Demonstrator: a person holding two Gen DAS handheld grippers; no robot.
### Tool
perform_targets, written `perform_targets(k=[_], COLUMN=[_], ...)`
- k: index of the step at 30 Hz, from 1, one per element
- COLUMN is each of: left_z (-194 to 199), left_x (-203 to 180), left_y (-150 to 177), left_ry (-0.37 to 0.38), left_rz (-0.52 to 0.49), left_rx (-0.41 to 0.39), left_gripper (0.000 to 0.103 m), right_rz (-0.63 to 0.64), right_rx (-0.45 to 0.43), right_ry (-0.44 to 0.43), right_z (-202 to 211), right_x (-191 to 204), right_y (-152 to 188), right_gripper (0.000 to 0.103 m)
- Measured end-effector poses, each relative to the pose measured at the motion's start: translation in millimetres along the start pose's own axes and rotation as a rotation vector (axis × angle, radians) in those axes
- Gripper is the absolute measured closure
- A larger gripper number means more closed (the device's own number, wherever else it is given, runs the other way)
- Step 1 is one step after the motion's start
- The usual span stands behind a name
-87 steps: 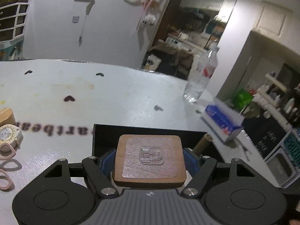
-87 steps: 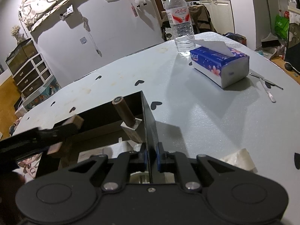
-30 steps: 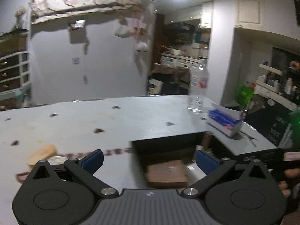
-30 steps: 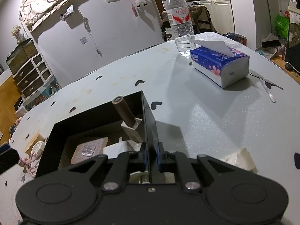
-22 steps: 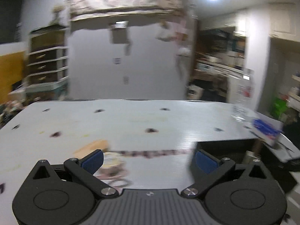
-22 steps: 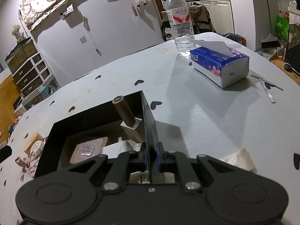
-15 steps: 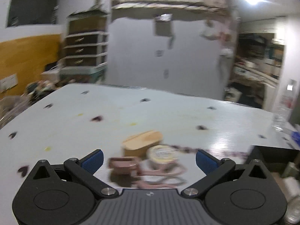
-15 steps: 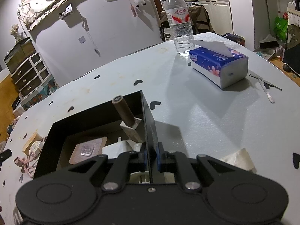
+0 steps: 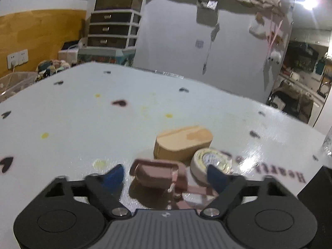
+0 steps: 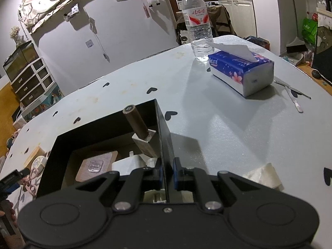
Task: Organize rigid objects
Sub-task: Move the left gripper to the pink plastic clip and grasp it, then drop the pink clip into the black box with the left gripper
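My left gripper (image 9: 166, 174) is open and empty, its blue pads on either side of a pink clip-like object (image 9: 157, 173) on the table. Just beyond lie a wooden oval block (image 9: 182, 142) and a small round tin (image 9: 211, 161). My right gripper (image 10: 166, 173) is shut on the right wall of the black box (image 10: 164, 128). Inside the box lie a wooden coaster with a clear hook (image 10: 96, 166), a brown cylinder on a block (image 10: 136, 122) and a white item (image 10: 128, 164). The left gripper shows at the left edge of the right wrist view (image 10: 12, 178).
A water bottle (image 10: 197, 20), a blue tissue pack (image 10: 240, 70), thin metal tools (image 10: 294, 95) and a crumpled tissue (image 10: 261, 175) lie right of the box. The black box corner shows in the left wrist view (image 9: 317, 191). Drawers stand beyond the table (image 9: 112, 31).
My left gripper let go of the wooden coaster in the box, opened, and swung left to the pink object, wooden block and tin. My right gripper stayed shut on the box wall.
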State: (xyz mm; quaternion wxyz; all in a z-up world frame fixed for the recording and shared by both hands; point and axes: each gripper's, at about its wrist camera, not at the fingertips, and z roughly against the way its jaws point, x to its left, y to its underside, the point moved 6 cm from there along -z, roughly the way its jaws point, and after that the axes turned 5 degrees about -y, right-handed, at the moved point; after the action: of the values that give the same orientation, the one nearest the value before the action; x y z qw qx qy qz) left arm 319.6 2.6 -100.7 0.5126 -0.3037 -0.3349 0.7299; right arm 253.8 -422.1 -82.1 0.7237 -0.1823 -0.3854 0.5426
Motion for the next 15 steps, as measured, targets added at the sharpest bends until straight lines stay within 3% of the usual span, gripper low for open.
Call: perform_targets(k=[2,9,12,15], left_z=[2.0,10.2,29.9,57.2], left_x=[2.4,11.4,5.8,-14.2], left_y=[1.8,2.9,-9.2,-22.8], left_ry=[-0.028,0.013,0.087,0.228], left_rz=[-0.011,0.012,0.04,0.046], left_rx=[-0.018,-0.009,-0.035,-0.064], left_gripper=[0.045,0.047,0.047,0.047], right_rz=[0.0,0.001,0.003,0.001], right_rx=[0.0,0.0,0.001,0.0], right_ry=[0.0,0.0,0.003,0.005], right_z=[0.0,-0.1,-0.8,-0.9], right_x=[0.0,0.1,0.6,0.9], right_y=[-0.1,-0.3,0.4,0.8], right_gripper=[0.093,0.093,0.093,0.093])
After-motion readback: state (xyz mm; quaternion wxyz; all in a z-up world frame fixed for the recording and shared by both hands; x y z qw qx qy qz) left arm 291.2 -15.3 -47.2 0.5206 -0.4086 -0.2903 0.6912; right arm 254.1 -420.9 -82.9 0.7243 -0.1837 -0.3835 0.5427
